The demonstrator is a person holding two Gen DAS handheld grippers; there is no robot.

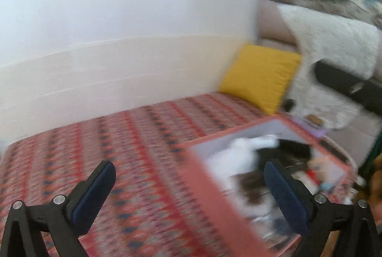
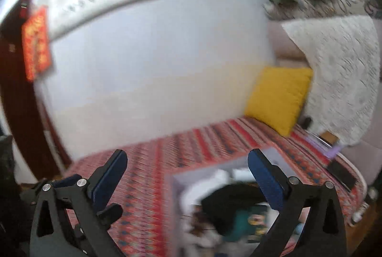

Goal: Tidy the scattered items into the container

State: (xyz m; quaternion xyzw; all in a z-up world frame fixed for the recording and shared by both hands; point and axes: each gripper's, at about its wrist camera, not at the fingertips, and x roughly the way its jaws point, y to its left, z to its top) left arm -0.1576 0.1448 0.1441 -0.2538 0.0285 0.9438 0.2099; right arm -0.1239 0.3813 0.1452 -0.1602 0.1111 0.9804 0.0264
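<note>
**Both tongs empty, box low and to your right**

Your left gripper [image 1: 189, 187] and right gripper [image 2: 187, 178] both stand spread wide with nothing between the pads. The pink-rimmed container [image 1: 205, 187] sits just ahead, low and right of each; its long rim runs away to the right, and blurred white, dark and teal things already lie inside. No loose item shows on the patterned cover [image 1: 119, 152] left of it. Beyond: a yellow cushion [image 1: 260, 76] and a pale wall [image 1: 119, 18].
</note>
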